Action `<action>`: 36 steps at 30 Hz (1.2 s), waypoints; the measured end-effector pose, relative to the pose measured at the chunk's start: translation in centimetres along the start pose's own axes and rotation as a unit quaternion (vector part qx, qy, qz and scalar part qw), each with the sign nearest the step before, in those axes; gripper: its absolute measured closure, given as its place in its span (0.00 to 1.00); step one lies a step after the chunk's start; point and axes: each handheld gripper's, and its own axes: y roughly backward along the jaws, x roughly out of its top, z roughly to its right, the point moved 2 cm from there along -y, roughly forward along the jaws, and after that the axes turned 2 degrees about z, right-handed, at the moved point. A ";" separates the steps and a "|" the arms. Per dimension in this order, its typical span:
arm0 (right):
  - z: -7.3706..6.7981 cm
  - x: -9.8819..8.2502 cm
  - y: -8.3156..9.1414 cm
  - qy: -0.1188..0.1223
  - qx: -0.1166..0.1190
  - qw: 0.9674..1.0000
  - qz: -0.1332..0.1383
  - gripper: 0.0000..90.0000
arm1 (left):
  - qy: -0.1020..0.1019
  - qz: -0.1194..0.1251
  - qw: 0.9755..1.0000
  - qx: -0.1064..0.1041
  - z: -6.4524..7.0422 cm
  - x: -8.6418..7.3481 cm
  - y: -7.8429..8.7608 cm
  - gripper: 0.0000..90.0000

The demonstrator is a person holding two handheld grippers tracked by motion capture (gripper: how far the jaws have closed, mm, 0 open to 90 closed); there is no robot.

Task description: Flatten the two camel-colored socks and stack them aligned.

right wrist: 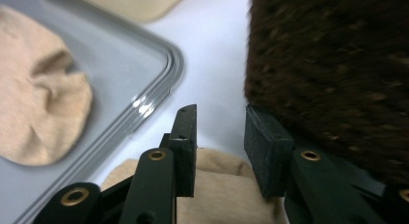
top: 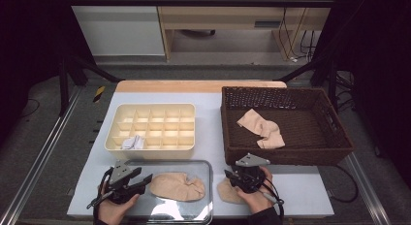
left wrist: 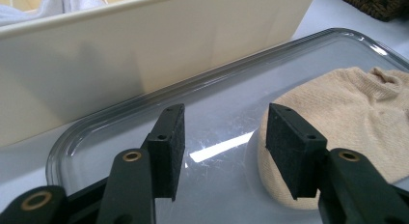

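Socks: we hover left gripper (left wrist: 222, 151), fingers apart, by beige sock (top: 177, 186) flat on clear tray (top: 206, 205) for pickup; right gripper (right wrist: 219, 151), fingers apart, straddles second sock (right wrist: 226, 195) on worktop.

The beige sock (top: 177, 185) is soft, matt knitted cloth, lying on a glossy clear plastic tray (top: 206, 169). The brown basket (top: 286, 156) is rough woven wicker; the cream organiser (top: 150, 152) is smooth matt plastic.
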 end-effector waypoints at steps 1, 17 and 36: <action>-0.1 -0.1 -0.2 0.000 -0.001 1.000 -0.008 0.72 | 0.002 0.002 1.000 0.001 0.0 0.0 0.0 0.53; -1.6 1.5 -0.3 0.018 0.036 0.999 -0.005 0.99 | 0.012 0.006 1.000 -0.004 0.1 0.1 0.1 0.53; -5.3 3.3 -1.4 0.025 0.128 0.991 0.036 0.81 | 0.011 0.007 1.000 -0.022 0.8 0.3 0.6 0.60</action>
